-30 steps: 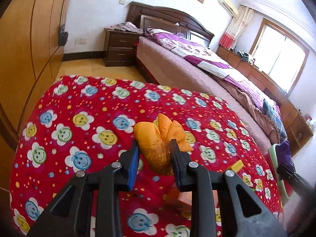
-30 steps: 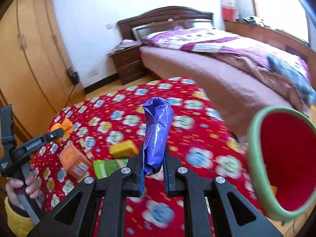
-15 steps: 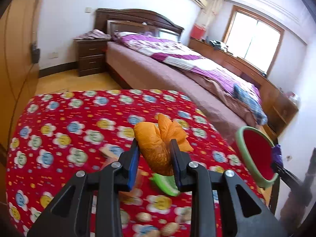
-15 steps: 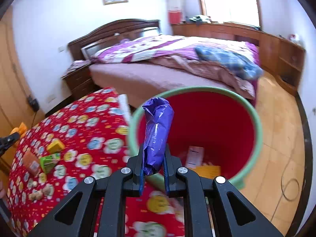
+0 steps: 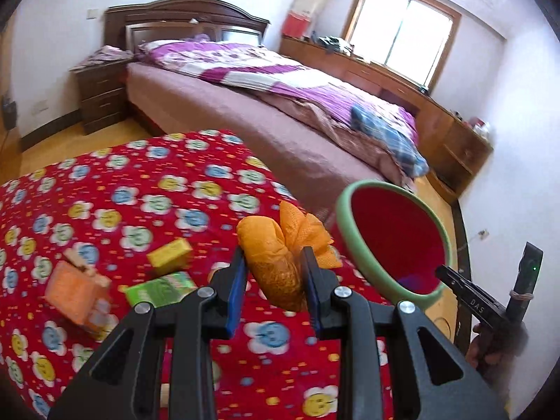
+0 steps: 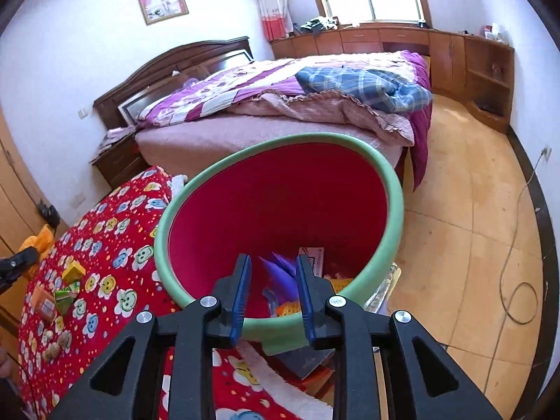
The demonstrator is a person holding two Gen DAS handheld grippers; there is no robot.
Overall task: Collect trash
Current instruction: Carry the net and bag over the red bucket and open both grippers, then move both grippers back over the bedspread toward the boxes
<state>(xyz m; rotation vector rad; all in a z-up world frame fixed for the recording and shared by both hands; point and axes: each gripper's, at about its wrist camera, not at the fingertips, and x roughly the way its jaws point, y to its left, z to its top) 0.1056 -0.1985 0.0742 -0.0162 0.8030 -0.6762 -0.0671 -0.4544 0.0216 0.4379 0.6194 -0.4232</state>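
Observation:
My left gripper (image 5: 274, 273) is shut on a crumpled orange net bag (image 5: 280, 255) and holds it above the red flowered table cover (image 5: 140, 192), left of the bin. The red bin with a green rim (image 5: 353, 245) stands at the table's right edge. My right gripper (image 6: 273, 280) is open and empty over the bin's mouth (image 6: 280, 196). A purple wrapper (image 6: 281, 271) lies inside the bin with other scraps. My right gripper also shows in the left wrist view (image 5: 465, 297) at the bin's near rim.
On the cover lie a yellow box (image 5: 169, 252), a green carton (image 5: 159, 288) and an orange packet (image 5: 75, 292). Walnuts (image 6: 57, 344) sit near the cover's front edge. A bed (image 6: 280, 105) stands behind; a cable (image 6: 518, 280) lies on the wooden floor.
My right gripper opened over the bin and the purple wrapper dropped inside. My left gripper swung right toward the bin with the orange net bag still held.

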